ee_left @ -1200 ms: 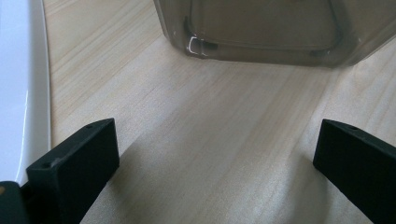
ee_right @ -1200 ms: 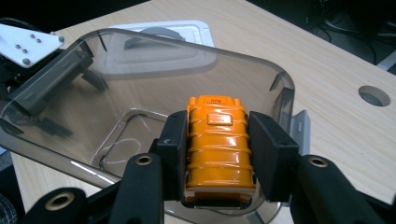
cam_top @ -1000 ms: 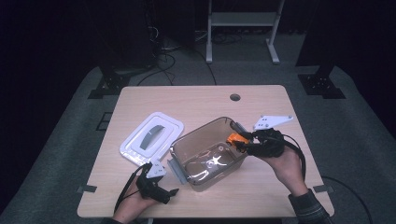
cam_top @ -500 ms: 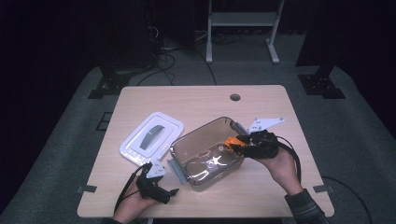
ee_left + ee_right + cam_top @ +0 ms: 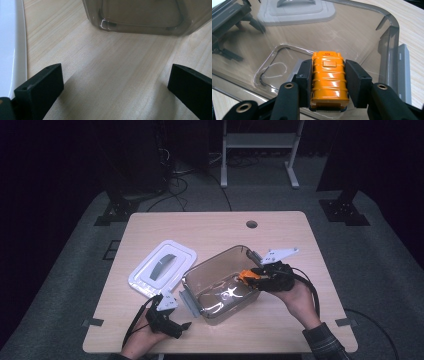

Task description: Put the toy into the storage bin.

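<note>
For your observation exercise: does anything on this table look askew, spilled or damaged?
Nothing is spilled or broken. The clear container sits skewed to the table edges, its white lid off beside it. The right gripper holds an orange case over it.

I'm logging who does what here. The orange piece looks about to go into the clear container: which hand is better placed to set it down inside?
The right. The right gripper is shut on the orange block above the clear container, while the left gripper sits open on the table beside it.

White lid (image 5: 161,268) lies left of container (image 5: 222,282)
</note>
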